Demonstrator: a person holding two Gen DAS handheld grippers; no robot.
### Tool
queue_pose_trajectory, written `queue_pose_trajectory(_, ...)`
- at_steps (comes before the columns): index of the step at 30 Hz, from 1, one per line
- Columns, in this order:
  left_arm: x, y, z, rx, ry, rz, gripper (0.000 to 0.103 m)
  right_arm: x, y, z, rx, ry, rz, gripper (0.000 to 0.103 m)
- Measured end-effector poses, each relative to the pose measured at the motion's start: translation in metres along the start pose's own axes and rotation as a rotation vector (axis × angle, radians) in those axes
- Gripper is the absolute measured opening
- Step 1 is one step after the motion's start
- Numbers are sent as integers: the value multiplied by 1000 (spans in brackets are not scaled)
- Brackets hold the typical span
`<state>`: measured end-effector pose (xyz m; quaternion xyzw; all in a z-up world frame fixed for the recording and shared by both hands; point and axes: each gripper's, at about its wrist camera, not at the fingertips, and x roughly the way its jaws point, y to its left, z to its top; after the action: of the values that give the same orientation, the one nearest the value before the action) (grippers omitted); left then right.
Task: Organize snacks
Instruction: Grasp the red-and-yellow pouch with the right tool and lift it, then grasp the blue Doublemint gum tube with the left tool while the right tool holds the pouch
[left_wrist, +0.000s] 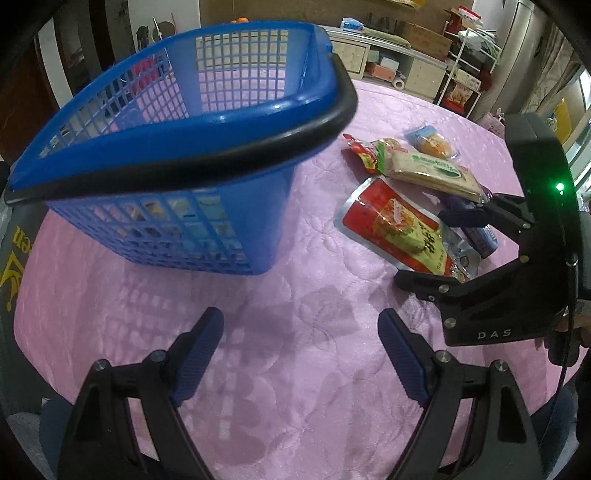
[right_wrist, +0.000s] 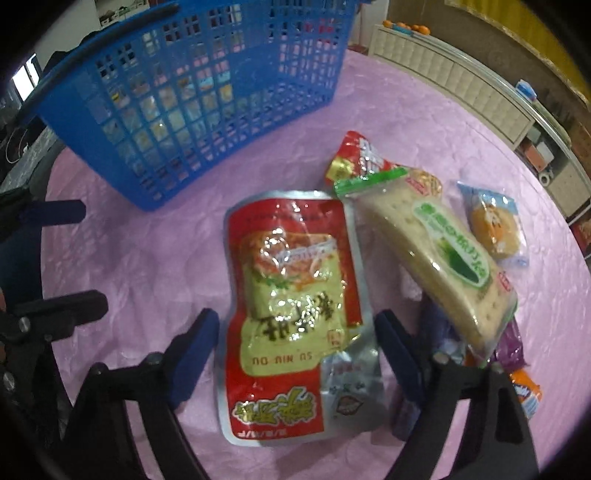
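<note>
A blue plastic basket (left_wrist: 162, 122) with a black handle stands on the pink tablecloth (left_wrist: 295, 314); it also shows in the right wrist view (right_wrist: 192, 96). A red and silver snack pouch (right_wrist: 291, 306) lies between the open fingers of my right gripper (right_wrist: 295, 354); whether they touch it I cannot tell. The pouch also shows in the left wrist view (left_wrist: 399, 225). My right gripper (left_wrist: 436, 251) shows there too, open over the snacks. My left gripper (left_wrist: 299, 354) is open and empty above bare cloth in front of the basket.
A green cracker pack (right_wrist: 432, 258), a small red packet (right_wrist: 354, 155), a blue-wrapped cake (right_wrist: 495, 225) and purple and orange packets (right_wrist: 513, 354) lie to the right of the pouch. Some packets show through the basket's mesh. Shelves and cabinets (left_wrist: 406, 62) stand beyond the table.
</note>
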<state>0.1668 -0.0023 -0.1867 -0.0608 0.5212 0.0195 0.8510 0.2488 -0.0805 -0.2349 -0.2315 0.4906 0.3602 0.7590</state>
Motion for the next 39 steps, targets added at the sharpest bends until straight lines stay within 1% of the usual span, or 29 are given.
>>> queue_pose_trajectory(2,1,1,0,-6,4,-4,84,-2,-4,0,1,9,2,81)
queue_pose_trajectory(3,1,3,0,-8,6,-7,84,-4,-8,0,10,18,5,72)
queue_pose_trajectory(4,1,3,0,-9,7,-11,84,-6,-13,3,15,22,3,67)
queue_pose_trajectory(5,2,4,0,-9,7,-13,84,-8,-19,1,29,26,30,66)
queue_pose_trajectory(6,1,3,-1,-8,5,-14,84,-10,-22,2,28,28,55,63)
queue_pose_trajectory(7,1,2,-1,-7,4,-15,84,-11,-21,0,12,30,76,59)
queue_pose_trajectory(8,0,1,-1,-5,4,-19,84,-12,-21,-2,4,32,99,58)
queue_pose_trajectory(9,0,0,-2,-3,4,-26,84,-13,-22,-3,6,30,108,52)
queue_pose_trajectory(10,-1,-2,-4,-2,4,-29,84,-17,-21,-4,15,23,112,41)
queue_pose_trajectory(12,-2,-4,-5,-3,6,-41,84,-22,-26,-6,62,15,138,29)
queue_pose_trajectory(16,-7,-10,-7,-4,-4,-50,84,-22,-20,-12,52,31,102,29)
queue_pose_trajectory(18,-10,-11,-9,3,-8,-47,84,-22,-19,-16,75,28,90,29)
queue_pose_trajectory(19,-12,-13,-9,6,-10,-45,84,-20,-20,-14,95,29,98,34)
queue_pose_trajectory(20,-12,-13,-10,9,-11,-44,84,-17,-25,-15,139,48,128,41)
queue_pose_trajectory(21,-15,-13,-11,10,-13,-42,84,-15,-30,-17,177,52,155,42)
queue_pose_trajectory(23,-17,-12,-12,10,-18,-40,84,-17,-27,-17,185,54,165,42)
queue_pose_trajectory(24,-17,-12,-11,10,-20,-42,84,-17,-25,-17,175,50,155,42)
queue_pose_trajectory(27,-23,-14,-11,18,-27,-34,84,-18,-9,-21,113,37,88,41)
queue_pose_trajectory(29,-24,-18,-12,23,-25,-38,84,-21,-1,-27,97,30,73,38)
queue_pose_trajectory(33,-33,-24,-11,48,-39,-28,84,-29,-1,-40,153,1,66,33)
queue_pose_trajectory(36,-44,-31,-9,59,-57,-41,84,-48,-12,-57,210,-43,59,33)
queue_pose_trajectory(38,-50,-39,-7,75,-68,-49,84,-64,-18,-65,234,-81,82,33)
queue_pose_trajectory(39,-52,-42,-6,82,-73,-52,84,-71,-19,-69,237,-97,79,33)
